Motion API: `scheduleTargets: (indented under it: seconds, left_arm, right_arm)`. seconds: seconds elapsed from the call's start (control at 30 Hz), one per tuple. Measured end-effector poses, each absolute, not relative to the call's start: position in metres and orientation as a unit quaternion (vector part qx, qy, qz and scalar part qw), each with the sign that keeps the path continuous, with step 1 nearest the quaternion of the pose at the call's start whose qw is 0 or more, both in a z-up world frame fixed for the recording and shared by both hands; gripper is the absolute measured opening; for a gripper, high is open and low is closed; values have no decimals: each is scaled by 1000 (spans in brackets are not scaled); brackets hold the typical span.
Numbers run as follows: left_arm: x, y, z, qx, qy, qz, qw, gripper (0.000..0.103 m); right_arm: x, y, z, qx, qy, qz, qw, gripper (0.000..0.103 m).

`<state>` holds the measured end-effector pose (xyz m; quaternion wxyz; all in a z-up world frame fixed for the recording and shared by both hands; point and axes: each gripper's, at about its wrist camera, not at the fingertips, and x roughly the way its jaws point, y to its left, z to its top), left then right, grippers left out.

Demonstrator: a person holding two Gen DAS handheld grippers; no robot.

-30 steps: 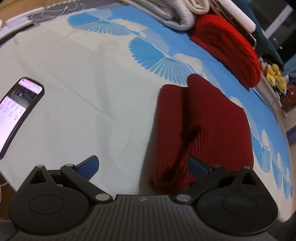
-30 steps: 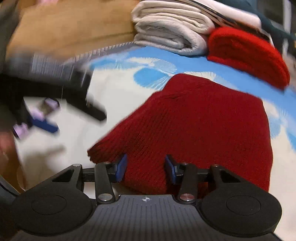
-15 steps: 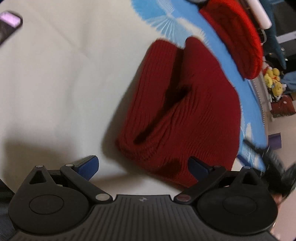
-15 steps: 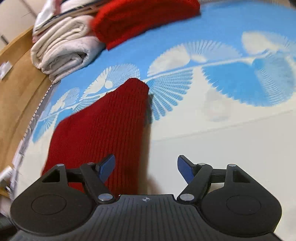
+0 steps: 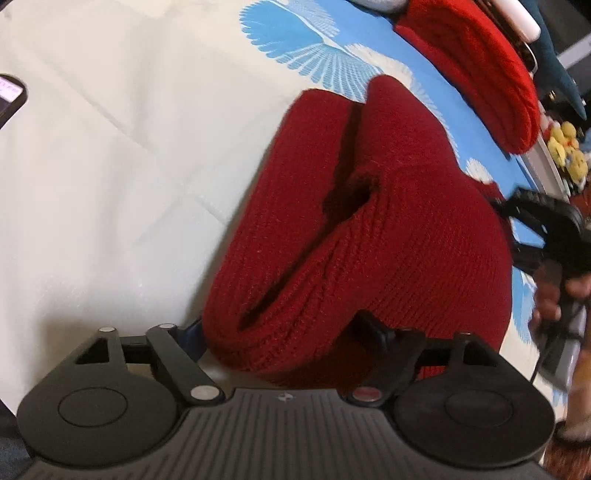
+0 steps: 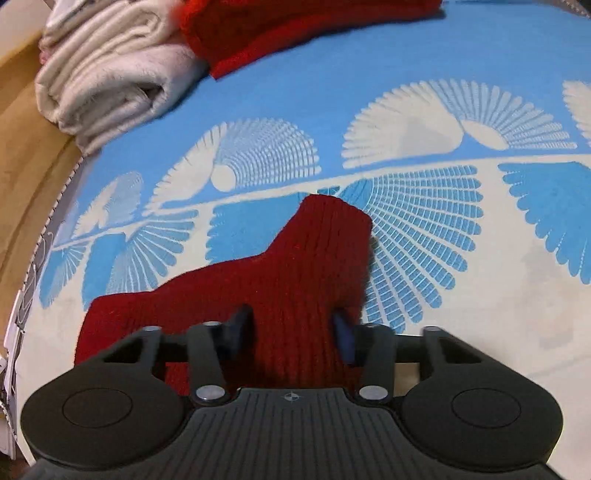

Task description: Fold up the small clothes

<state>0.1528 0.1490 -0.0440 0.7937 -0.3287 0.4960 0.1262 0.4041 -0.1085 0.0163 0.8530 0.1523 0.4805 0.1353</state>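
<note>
Only the left wrist view shows the dark red knit hat [image 5: 369, 229] as a whole: it lies folded on the blue and white cloth [image 5: 110, 147], with a phone [image 5: 9, 98] far off at that picture's left edge and small yellow toys [image 5: 567, 147] beyond the cloth. There the left gripper [image 5: 280, 332] has its fingers [image 5: 384, 332] set wide around the near edge of the hat, having just been closing, one finger at the hat's side and one pressed into the knit; whether it truly grips I cannot tell. The same view catches the right gripper [image 5: 532, 210] at the hat's far side, in a hand [image 5: 554, 295]. The right wrist view alone shows its fingers [image 6: 345, 336] closing, narrow, with a ridge of the hat between them, and folded white towels [image 6: 110, 77] beside a bright red knit [image 6: 280, 26] past the hat.
</note>
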Motion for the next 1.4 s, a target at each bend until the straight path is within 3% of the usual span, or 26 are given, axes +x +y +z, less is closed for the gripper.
scheduleTargets:
  seconds: [0.17,0.3,0.37,0.4,0.47,0.93,1.03,1.13,1.23,1.27,1.3,1.4]
  left_arm:
    - [151,143,-35,-281,486,140,815,73]
    - [151,138,-28,-231,481,133,835,72]
    - [148,139,-29,-227,482,125,837,69]
    - [148,141,-30,-236,483,117,835,62]
    - [151,144,-31,-246,484,105,833,62]
    - [164,112,-11,-173,453,86,870,63]
    - [166,106,-9,-162,447,86,876,66]
    - [168,103,-8,-156,444,93,878,76]
    - [165,104,-3,-154,432,97,883,84]
    - [162,105,0,-156,423,100,887,84]
    - [161,107,4,-159,414,102,890,85]
    - [153,118,14,-179,391,103,897,85]
  right_arm:
    - [382,-118,25,127,475,113,863,33]
    - [352,-140,28,109,480,104,864,31]
    - [331,-158,29,120,487,98,860,30]
    - [320,-167,29,125,490,95,858,30]
    - [294,-183,28,135,492,90,855,29]
    - [154,-235,12,262,473,82,837,29]
    - [145,-236,9,265,467,88,839,29]
    - [150,-242,9,267,465,107,837,30]
    - [158,-255,13,306,481,102,815,40]
    - [158,-259,18,307,480,102,816,51]
    - [157,-261,24,293,468,99,828,64]
    - [145,-259,54,180,384,63,903,78]
